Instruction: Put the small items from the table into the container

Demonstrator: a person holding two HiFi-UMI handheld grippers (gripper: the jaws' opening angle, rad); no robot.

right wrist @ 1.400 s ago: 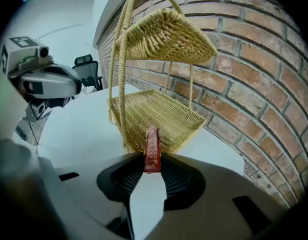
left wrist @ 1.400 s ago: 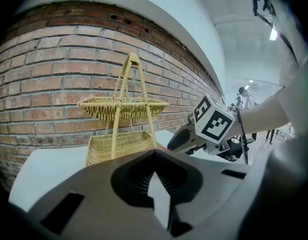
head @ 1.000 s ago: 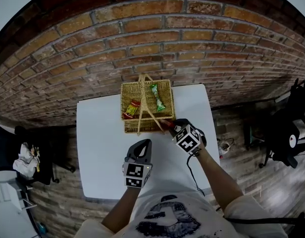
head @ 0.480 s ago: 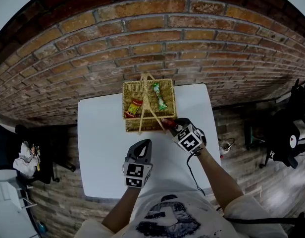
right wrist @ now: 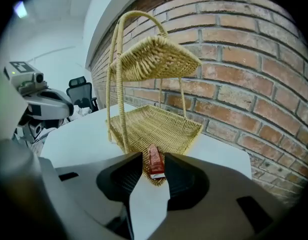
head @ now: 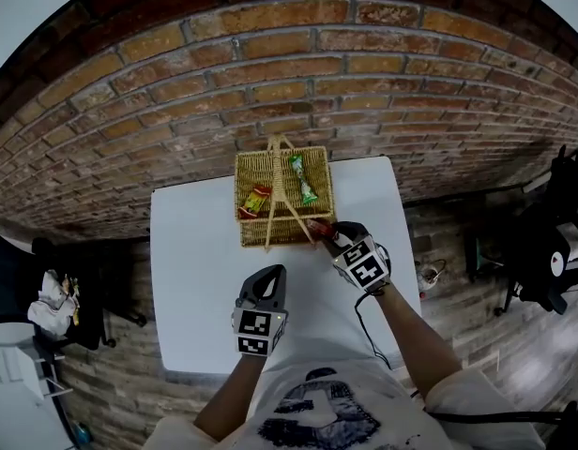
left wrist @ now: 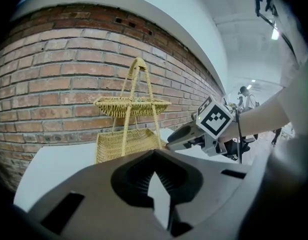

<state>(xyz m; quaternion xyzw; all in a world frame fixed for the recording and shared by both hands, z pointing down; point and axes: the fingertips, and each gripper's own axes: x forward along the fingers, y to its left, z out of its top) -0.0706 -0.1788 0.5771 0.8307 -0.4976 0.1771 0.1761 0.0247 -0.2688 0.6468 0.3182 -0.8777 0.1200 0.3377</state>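
A two-tier wicker basket (head: 270, 243) with a tall handle stands at the table's far edge, before the brick wall. Its upper tray (right wrist: 155, 59) holds a green packet (head: 301, 182) and a red-and-yellow packet (head: 255, 201). My right gripper (head: 320, 232) is shut on a small red packet (right wrist: 154, 161), held upright over the near right corner of the lower tray (right wrist: 161, 126). My left gripper (head: 269, 276) hovers over the white table (head: 190, 279) nearer to me, shut and empty. In the left gripper view the basket (left wrist: 125, 136) is ahead and the right gripper (left wrist: 180, 137) reaches in from the right.
The brick wall (head: 298, 73) rises right behind the basket. The table's right edge (head: 408, 251) lies close beside my right hand. An office chair (right wrist: 81, 96) stands beyond the table, and another chair (head: 552, 242) is on the floor at the right.
My right gripper has rolled a little and edged right, still holding the red packet at the basket's corner. The left gripper has stayed where it was.
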